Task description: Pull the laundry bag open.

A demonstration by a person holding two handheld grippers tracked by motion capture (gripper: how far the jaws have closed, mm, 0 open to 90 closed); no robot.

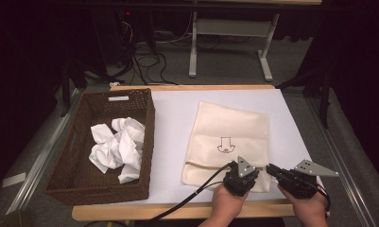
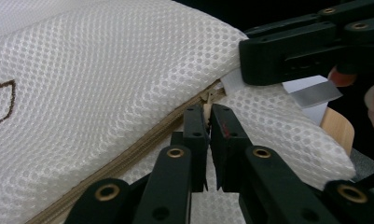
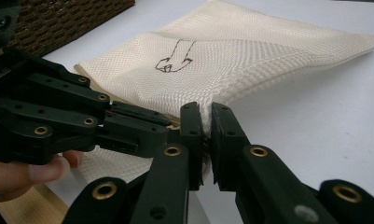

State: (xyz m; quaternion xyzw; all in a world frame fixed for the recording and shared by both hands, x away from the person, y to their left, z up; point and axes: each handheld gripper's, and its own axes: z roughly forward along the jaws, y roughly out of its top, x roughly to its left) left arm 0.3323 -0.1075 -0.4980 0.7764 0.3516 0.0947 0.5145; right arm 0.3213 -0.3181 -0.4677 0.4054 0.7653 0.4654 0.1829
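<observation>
Cream mesh bag [image 1: 227,142] flat on white table cover [image 1: 177,109], right of centre, near edge toward the person; small line drawing [image 1: 224,145] printed mid-panel; tan zipper [image 1: 201,165] across the near end. Left gripper [image 1: 242,174] at the bag's near edge, by the zipper's right end, held in left hand [image 1: 227,201]. In the left gripper view, jaws nearly together, pinching a small pale tab, apparently the zipper pull [image 2: 206,109], at the end of the zipper line; only a sliver of gap between the pads. Right gripper [image 1: 273,170] just beside the left one, at the bag's near right corner, held in right hand [image 1: 307,213]. In the right gripper view, jaws likewise closed down on a fold of mesh at the bag's edge, fabric caught between the pads. Tips of the two tools nearly meeting, touching or not cannot be told. Black cable [image 1: 196,191] trailing from the left gripper over the table's near edge. Brown wicker basket [image 1: 144,142] on the left of the table, well apart from the bag, holding a heap of crumpled white cloth [image 1: 117,147]. Wooden table edge [image 1: 177,210] bare along the front. White table frame [image 1: 229,42] on the floor beyond.
</observation>
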